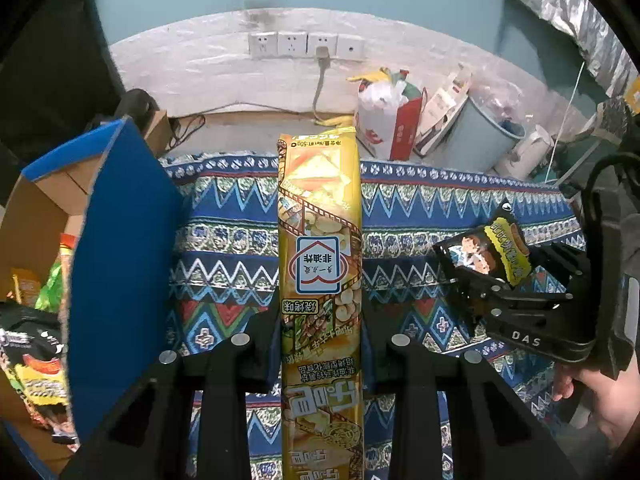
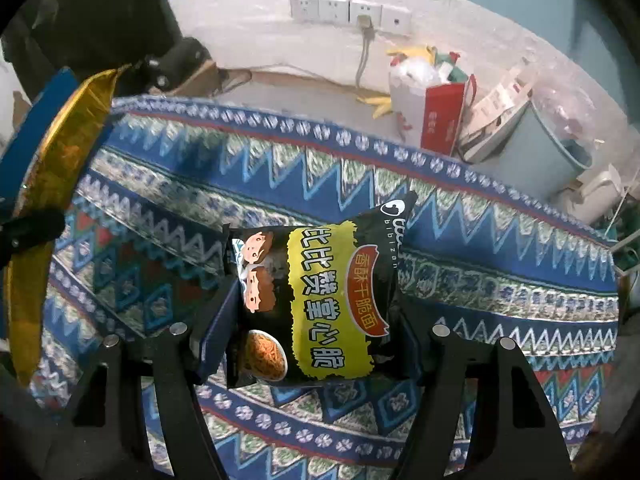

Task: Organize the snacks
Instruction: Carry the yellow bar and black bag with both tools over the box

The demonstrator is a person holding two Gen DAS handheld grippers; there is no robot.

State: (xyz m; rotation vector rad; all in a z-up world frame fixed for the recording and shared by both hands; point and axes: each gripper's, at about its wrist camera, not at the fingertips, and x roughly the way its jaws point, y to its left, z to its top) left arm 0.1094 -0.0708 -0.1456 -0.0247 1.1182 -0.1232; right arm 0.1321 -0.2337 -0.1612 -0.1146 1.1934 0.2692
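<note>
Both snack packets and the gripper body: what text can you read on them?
Yellow packet, printed upside down: "非油炸", "烧烤味", "Net wt 50g".
Black packet: "比比赞掌心脆", "香酥干脆面", "bibizan".
Right gripper body: "DAS".
Red bag: print too blurred to read.

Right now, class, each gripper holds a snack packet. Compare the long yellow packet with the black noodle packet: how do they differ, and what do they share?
Shape: the yellow packet is long and narrow; the black packet is short and wide.
Colour: the yellow packet is golden with a film-strip print; the black packet is dark with a yellow label.
Holder: the left gripper grips the yellow packet; the right gripper grips the black packet.
Both are held above the patterned cloth.
</note>
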